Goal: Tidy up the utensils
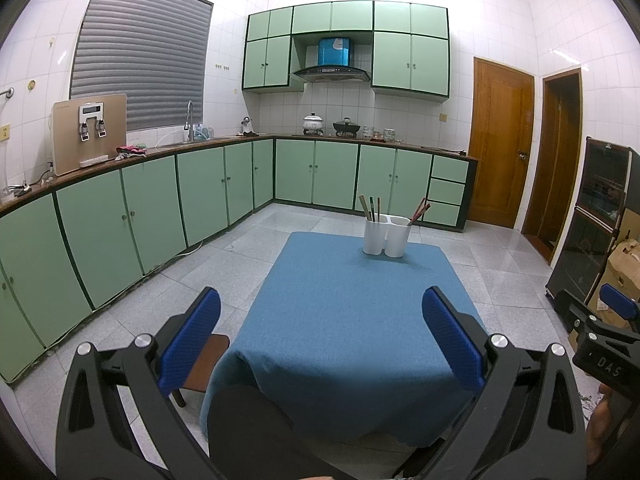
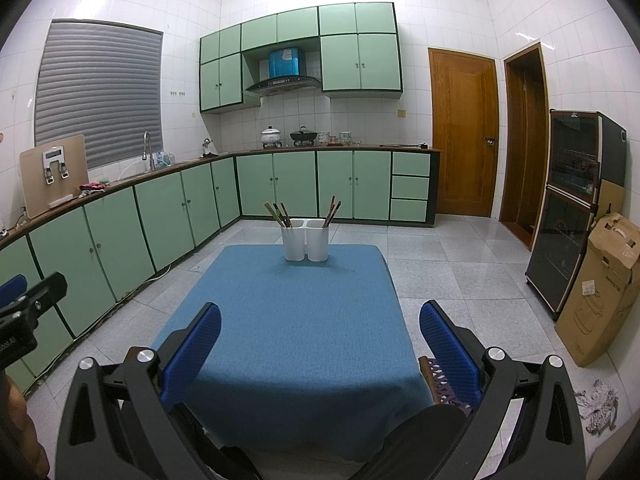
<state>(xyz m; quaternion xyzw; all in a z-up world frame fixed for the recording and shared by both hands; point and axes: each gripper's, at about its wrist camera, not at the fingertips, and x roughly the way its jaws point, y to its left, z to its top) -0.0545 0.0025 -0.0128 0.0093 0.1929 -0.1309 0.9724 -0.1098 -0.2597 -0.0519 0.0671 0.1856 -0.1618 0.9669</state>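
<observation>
Left gripper [image 1: 320, 340]: I hold it spread wide over the near table edge, nothing between its pads.
Right gripper [image 2: 320, 344]: mine too, spread, empty.
Holder [image 2: 306, 244]: twin white cups at the blue table's [image 2: 296, 328] far end, well apart from both grippers.
Chopsticks [image 2: 280, 214]: upright in both cups.

White tiled walls [image 2: 440, 8], grey tiled floor [image 2: 460, 264]. Green L-shaped cabinets [image 1: 160, 200] under a dark counter, matching wall cabinets [image 2: 360, 60], range hood [image 1: 331, 73]. Shuttered window [image 1: 140, 72] left, two wooden doors [image 2: 464, 132] right. Bright overhead light.
</observation>
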